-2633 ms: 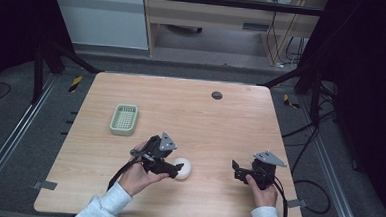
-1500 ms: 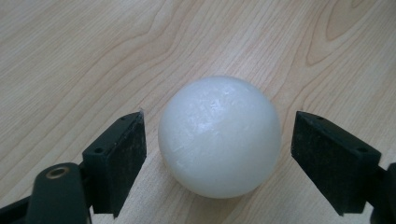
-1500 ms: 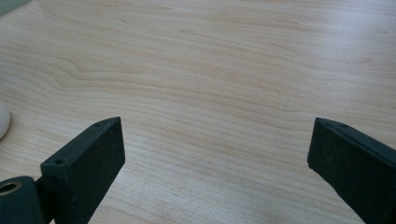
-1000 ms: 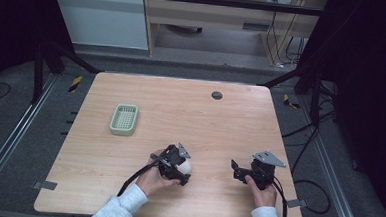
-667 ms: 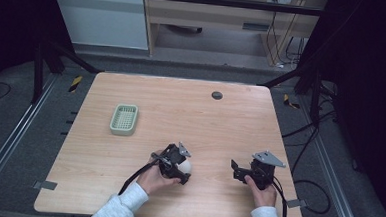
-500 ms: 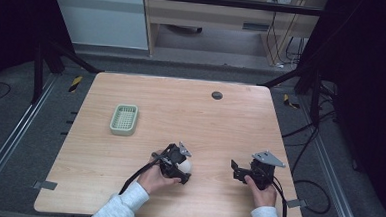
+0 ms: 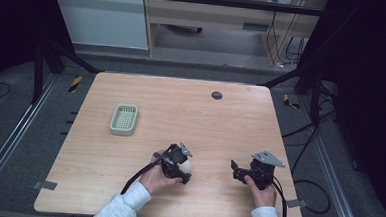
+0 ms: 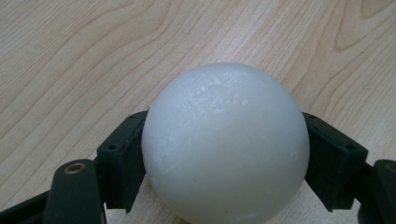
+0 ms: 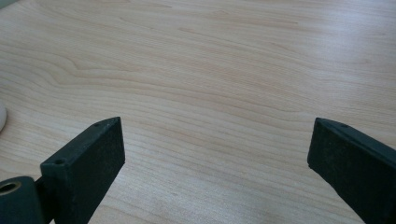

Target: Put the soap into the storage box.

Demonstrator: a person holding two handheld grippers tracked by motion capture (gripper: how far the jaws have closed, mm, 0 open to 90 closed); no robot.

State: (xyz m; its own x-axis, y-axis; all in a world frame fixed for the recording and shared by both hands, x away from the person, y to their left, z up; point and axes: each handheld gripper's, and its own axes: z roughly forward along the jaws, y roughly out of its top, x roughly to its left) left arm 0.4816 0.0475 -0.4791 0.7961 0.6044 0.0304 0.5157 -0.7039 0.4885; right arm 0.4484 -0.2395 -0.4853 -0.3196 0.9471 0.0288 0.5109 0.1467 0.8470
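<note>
Left hand-held gripper (image 8: 224,154) | clamps white ball (image 8: 225,144) | high view: half-hidden

Pale grey long sleeves (image 7: 126,204) at both wrists. Two black plastic two-jaw grippers, left (image 7: 183,169) and right (image 7: 235,170), each topped by a grey three-cornered plate (small screw holes in the blocky jaws), trailing thin black cables (image 7: 136,175).
</note>
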